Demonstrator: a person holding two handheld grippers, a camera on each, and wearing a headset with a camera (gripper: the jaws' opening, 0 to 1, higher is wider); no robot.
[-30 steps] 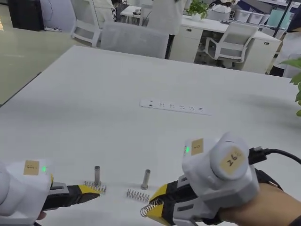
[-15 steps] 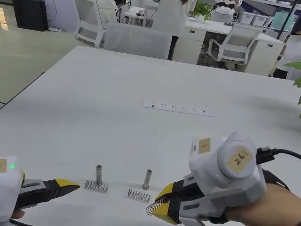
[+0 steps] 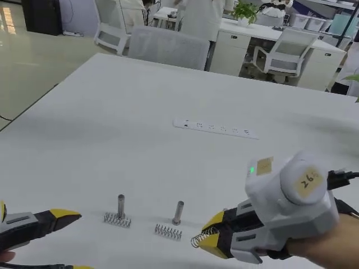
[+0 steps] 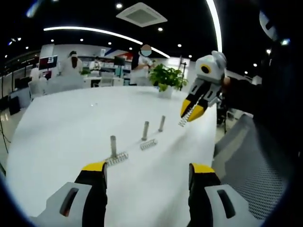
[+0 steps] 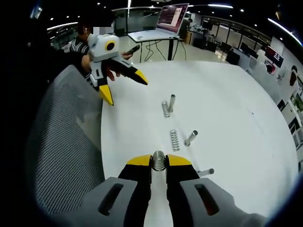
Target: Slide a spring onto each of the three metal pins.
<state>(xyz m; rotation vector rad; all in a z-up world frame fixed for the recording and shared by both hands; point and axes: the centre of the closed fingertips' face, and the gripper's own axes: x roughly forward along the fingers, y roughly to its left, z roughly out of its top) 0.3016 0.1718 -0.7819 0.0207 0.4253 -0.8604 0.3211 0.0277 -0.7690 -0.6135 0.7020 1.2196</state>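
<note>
You have three pins point(image 4: 145, 130) standing upright on the white table point(image 3: 168, 89), and three springs point(image 3: 168, 231); two of them lie flat on the table, each just beside the foot of a pin; the third spring point(image 5: 159, 161) is pinched between the nearly closed jaws of your right gripper point(image 5: 158, 164), near the third pin point(image 4: 162, 123); your left gripper point(image 4: 147, 168) is spread wide, holding nothing.

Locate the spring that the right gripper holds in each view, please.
Head view: the spring sits low, right of centre, at the right gripper tip.
Left gripper view: the spring, right of centre, above middle.
Right gripper view: the spring, low centre, between the jaws.
Shared landmark: the pin nearest the left gripper.
</note>
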